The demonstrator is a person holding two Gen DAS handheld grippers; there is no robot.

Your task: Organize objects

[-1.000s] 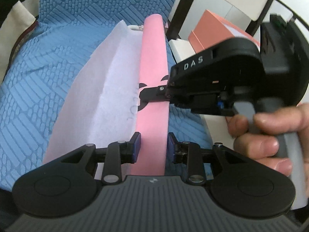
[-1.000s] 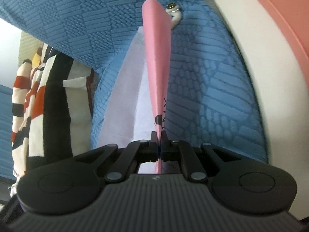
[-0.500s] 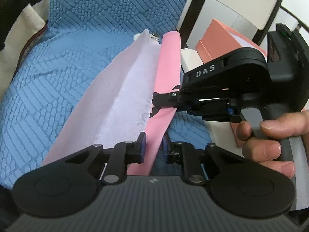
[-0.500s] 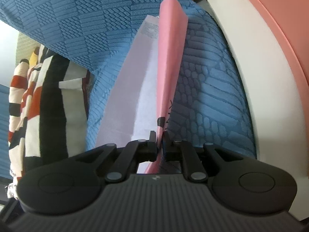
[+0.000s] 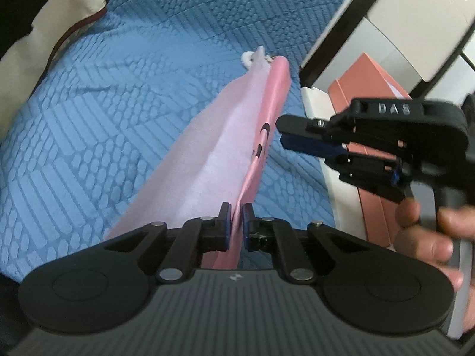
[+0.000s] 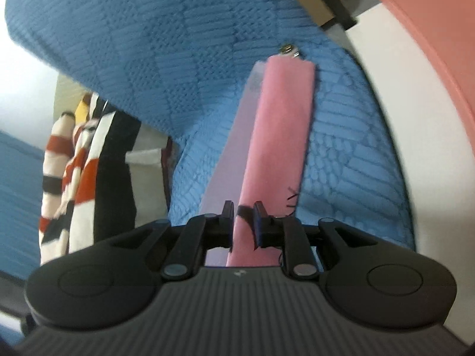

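Note:
A long pink cloth pouch (image 5: pixel 273 112) with black print lies on the blue quilt (image 5: pixel 118 103), a pale tissue sheet (image 5: pixel 207 160) along its left side. My left gripper (image 5: pixel 236 216) is closing, and its pads pinch the pouch's near edge. In the left wrist view my right gripper (image 5: pixel 280 135) hangs just right of the pouch, clear of it, held by a hand (image 5: pixel 430 237). In the right wrist view the right gripper (image 6: pixel 242 216) is opening. The pouch (image 6: pixel 279 124) shows through the gap, with no pad pressing on it. A small metal clasp (image 6: pixel 288 49) sits at the pouch's far end.
A salmon box (image 5: pixel 365 74) and white furniture (image 5: pixel 314 101) with dark frame bars stand right of the quilt. A striped red, black and white cloth (image 6: pixel 74 163) hangs at the left in the right wrist view. The quilt spreads left of the pouch.
The left jaws have narrowed onto the pouch's near edge. The right jaws have parted, let go of the pouch and drawn off to its right. The pouch now slants to the right.

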